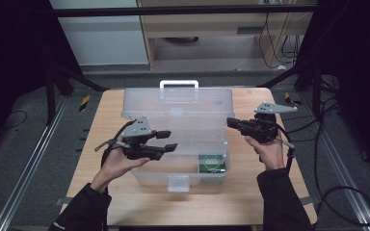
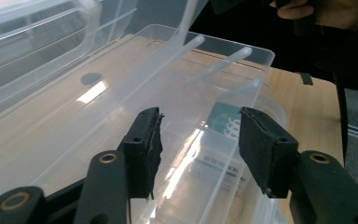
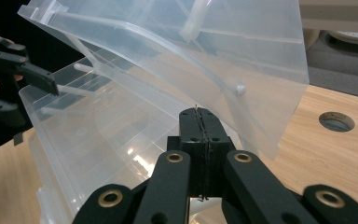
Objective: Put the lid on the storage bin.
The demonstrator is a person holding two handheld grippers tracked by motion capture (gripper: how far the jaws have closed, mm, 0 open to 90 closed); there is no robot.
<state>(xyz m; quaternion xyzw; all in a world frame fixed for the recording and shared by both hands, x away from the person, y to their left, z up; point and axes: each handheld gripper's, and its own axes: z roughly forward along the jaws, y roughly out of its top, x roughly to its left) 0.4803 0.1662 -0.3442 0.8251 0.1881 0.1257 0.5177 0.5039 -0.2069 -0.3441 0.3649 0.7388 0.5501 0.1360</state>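
L gripper jaws apart, pointing right, palm under it; R gripper jaws pressed together, pointing left, both forearms low.

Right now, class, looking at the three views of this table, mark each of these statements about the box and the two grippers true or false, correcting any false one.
1. The clear plastic box has its lid raised. True.
2. The left gripper is clamped shut. False: its jaws stand apart, nothing between them.
3. The right gripper is shut. True.
4. The box is empty. False: a green packet lies inside.
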